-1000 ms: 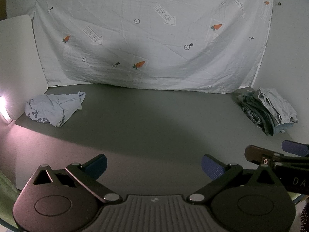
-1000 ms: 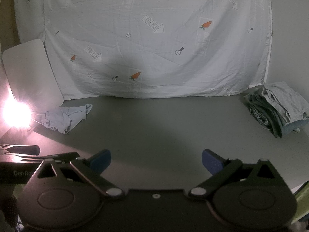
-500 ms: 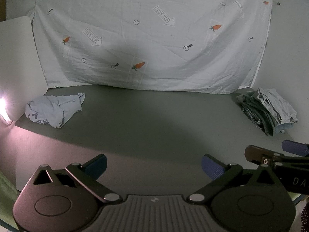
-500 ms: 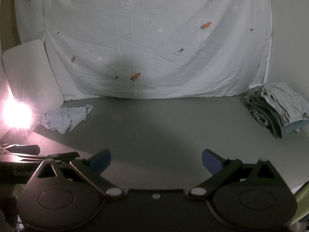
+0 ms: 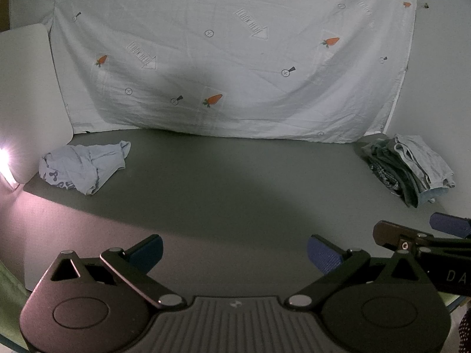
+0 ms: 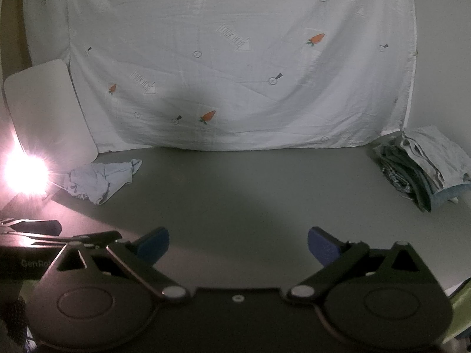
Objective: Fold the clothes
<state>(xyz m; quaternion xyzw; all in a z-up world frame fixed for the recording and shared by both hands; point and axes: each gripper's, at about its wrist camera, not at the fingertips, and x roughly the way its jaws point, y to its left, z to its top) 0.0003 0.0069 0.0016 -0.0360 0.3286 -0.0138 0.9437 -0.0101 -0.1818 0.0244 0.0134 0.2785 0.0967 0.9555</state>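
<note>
1. I held the left gripper (image 5: 234, 251) and right gripper (image 6: 237, 245) spread wide, gripping nothing, low over the grey table (image 5: 235, 182).
2. 1 crumpled pale-blue garment (image 5: 85, 166) lay far left; I judged it light and limp, best pinched at an edge or hem.
3. A stack of folded clothes (image 5: 412, 167) sat far right, a lamp (image 6: 25, 173) glared left; nothing stood between.

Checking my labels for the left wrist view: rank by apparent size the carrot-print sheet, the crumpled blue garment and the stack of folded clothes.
1. carrot-print sheet, by far the largest.
2 and 3. crumpled blue garment and stack of folded clothes look about alike; too close to rank.
</note>
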